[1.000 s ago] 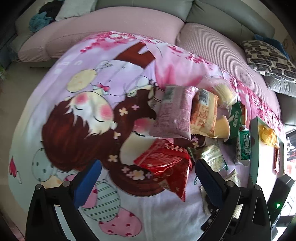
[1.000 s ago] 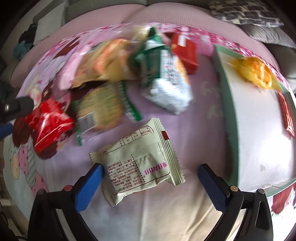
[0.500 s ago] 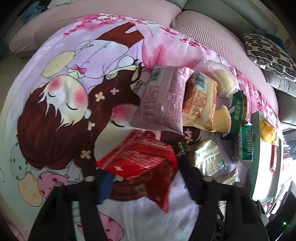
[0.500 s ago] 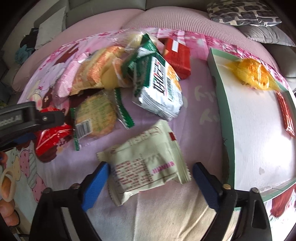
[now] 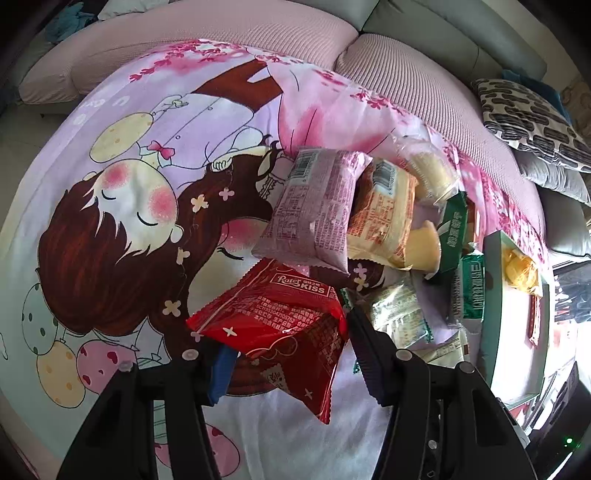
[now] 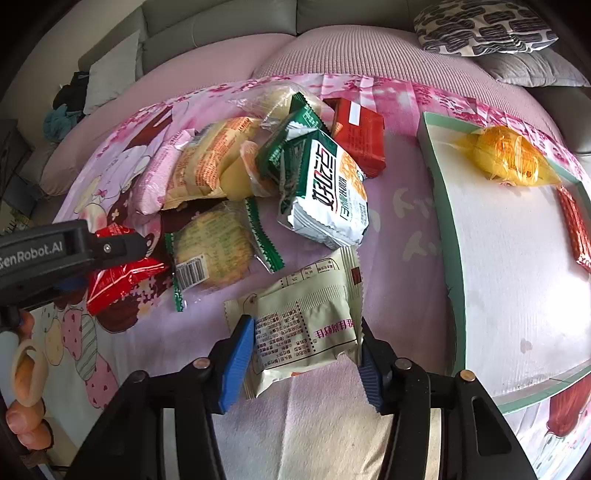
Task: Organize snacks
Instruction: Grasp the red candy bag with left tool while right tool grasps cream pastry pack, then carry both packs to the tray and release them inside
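The left gripper point(image 5: 288, 354) has just closed onto the red snack packet point(image 5: 280, 321). The right gripper point(image 6: 306, 354) has just closed onto the pale green packet point(image 6: 306, 317), with the tray point(image 6: 448, 236) at two o'clock.

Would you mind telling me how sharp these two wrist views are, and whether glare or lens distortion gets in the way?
Left wrist: sharp, print on the red packet readable, mild sheen on its foil; the sofa edge bows with the fisheye. Right wrist: sharp too; the white tray is bright but not washed out, dark vignette in the corners.
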Demonstrator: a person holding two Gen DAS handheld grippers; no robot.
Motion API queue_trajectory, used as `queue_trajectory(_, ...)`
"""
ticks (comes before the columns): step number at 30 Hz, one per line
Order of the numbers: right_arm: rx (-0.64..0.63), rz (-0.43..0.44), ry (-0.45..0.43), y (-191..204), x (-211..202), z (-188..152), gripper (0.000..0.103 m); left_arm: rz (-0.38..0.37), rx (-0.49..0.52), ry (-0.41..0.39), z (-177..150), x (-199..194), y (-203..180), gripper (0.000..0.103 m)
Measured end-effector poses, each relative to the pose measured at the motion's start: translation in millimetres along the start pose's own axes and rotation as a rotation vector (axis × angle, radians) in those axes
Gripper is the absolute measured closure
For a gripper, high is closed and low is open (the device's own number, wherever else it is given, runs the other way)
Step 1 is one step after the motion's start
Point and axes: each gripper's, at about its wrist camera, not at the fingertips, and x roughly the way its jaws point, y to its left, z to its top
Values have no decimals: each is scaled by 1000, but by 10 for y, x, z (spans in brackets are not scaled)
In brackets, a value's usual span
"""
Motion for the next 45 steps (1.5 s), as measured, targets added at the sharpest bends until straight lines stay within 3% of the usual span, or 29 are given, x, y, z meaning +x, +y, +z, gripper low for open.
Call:
queue_trajectory(14, -2, 15, -66, -33, -284, 15, 50, -24, -8, -83, -95, -411, 66, 44)
queue_trajectory(23, 39, 24, -112, -197, -491, 100, 50, -51, 22, -131, -132, -577, -162, 44)
queue_trajectory(31, 191, -42, -185, -852, -716, 233, 50, -122, 195, -154, -146, -574, -934, 44)
queue_trajectory(38, 358, -139, -231, -1575, -937, 241, 51, -193, 368, -108, -346, -440, -1727, 44)
queue_trajectory(45, 500, -173, -216, -2126, -947, 135, 51, -204, 485, -77, -468, -263, -2292, 43)
